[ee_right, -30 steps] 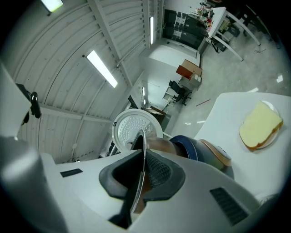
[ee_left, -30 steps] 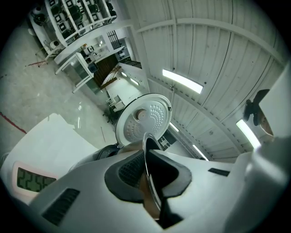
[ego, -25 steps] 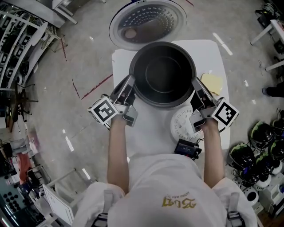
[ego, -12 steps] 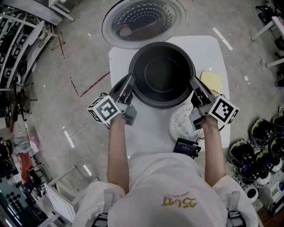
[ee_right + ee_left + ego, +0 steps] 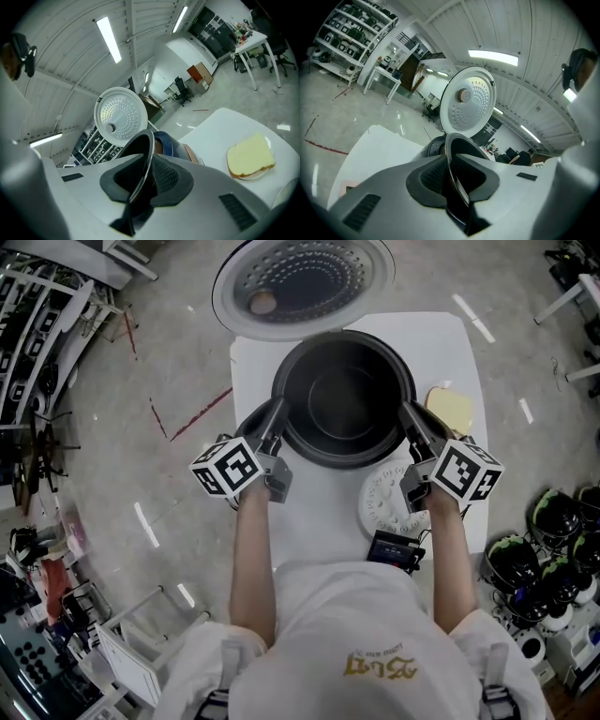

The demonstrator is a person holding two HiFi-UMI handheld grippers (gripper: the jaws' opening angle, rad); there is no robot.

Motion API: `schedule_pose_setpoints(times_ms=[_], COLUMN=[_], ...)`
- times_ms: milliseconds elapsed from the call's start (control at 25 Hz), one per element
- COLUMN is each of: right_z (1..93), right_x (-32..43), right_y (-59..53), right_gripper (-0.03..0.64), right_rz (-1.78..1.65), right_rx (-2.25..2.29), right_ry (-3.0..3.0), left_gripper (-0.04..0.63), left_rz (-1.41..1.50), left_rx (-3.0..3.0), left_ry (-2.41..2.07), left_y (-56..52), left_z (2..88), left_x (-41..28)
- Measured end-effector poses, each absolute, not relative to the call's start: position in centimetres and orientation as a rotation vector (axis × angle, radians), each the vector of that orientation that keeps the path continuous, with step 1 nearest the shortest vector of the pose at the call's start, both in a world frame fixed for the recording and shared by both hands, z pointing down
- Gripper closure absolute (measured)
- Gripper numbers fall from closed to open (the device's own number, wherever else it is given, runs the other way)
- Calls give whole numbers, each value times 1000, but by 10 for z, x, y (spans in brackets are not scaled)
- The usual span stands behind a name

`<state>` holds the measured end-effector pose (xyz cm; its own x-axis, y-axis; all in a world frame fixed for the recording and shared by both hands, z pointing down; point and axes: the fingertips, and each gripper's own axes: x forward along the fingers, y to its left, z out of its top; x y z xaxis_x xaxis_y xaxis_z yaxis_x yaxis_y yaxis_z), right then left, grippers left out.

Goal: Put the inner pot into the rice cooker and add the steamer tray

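Observation:
The black inner pot sits low in the rice cooker, whose dark body shows just behind the rim. The cooker's round perforated lid stands open behind it. My left gripper straddles the pot's left rim and my right gripper straddles the right rim. Both pairs of jaws are opening, with the thin rim still between them and a gap beside it. The white perforated steamer tray lies on the table by my right hand.
The white table also carries a yellow slab on a small plate to the right of the pot and a black device near its front edge. Helmets crowd the floor at the right; shelving stands at the far left.
Both grippers have sunk with the pot, which now sits lower in the cooker. The marker cubes have rolled to face upward more.

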<state>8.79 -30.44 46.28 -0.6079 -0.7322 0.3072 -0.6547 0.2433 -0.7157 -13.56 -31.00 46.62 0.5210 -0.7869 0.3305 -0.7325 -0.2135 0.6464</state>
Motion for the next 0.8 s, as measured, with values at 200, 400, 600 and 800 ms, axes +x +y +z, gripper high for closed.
schedule_pose_setpoints(times_ms=[200, 400, 600, 800], right_z=[463, 459, 452, 451], right_x=[86, 88, 90, 93], right_y=[-307, -309, -303, -295], right_gripper=[538, 519, 503, 503], right_rz=[-1259, -1162, -1112, -1072], right_rx=[-1358, -1452, -1463, -1496], right_ry=[2457, 2471, 2481, 2499], left_gripper=[513, 474, 463, 459], left_rz=[-37, 51, 14, -4], left_rx=[2004, 2025, 2015, 2027], left_ry=[-1311, -1451, -1460, -1460], left_y=[-314, -315, -306, -297], left_z=[467, 469, 464, 461], left_x=[-137, -149, -153, -152])
